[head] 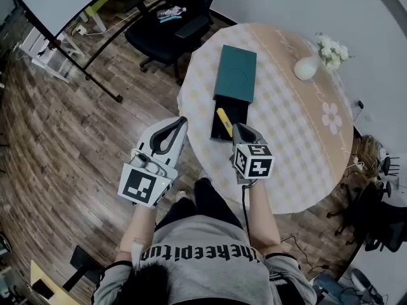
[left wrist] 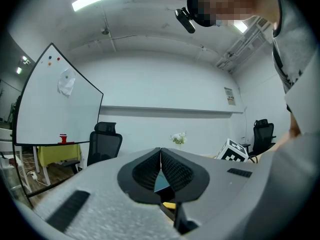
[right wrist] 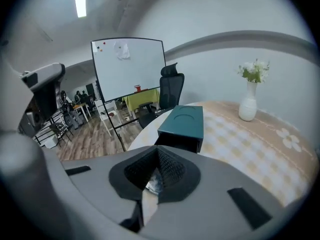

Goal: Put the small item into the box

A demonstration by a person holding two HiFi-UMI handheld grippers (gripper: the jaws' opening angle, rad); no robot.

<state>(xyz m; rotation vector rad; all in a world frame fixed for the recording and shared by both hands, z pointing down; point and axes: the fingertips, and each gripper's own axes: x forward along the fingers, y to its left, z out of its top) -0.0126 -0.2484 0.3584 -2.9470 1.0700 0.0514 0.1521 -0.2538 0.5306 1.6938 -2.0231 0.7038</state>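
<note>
- Right claw (head: pixel 239 129): clenched, jaws together. Its own view shows nothing pinched between them. It hangs over the near end of the box, angled downward and away from the person.
- Left claw (head: pixel 180 124): also clenched and holding nothing. It sits just off the near-left edge of the surface (head: pixel 305 145), over the floor, pointing level toward the box.
- Box (head: pixel 236 72): a teal sleeve lying flat on the surface, with its black tray (head: pixel 239 110) drawn out toward the person.
- Small item (head: pixel 224 121): a yellow bar lying inside the tray, toward the tray's left side in the head view. It is apart from both claws.
- Governing relation: the item lies just beside the right claw's tip, to its left in the head view and slightly beyond it. Its long axis runs roughly along the tray's length, away from the person and a little skewed. The right claw is plainly the nearer. The left claw stands farther off, outside the tray's left wall.
- Assessment: the item appears to be deposited, so placement is judged complete. If the tray is to be shut, the push would run along the tray's length toward the sleeve, and the right claw is better placed for it.
- Vase of flowers (head: pixel 308 67): well apart at the far side of the surface, no obstruction.
</note>
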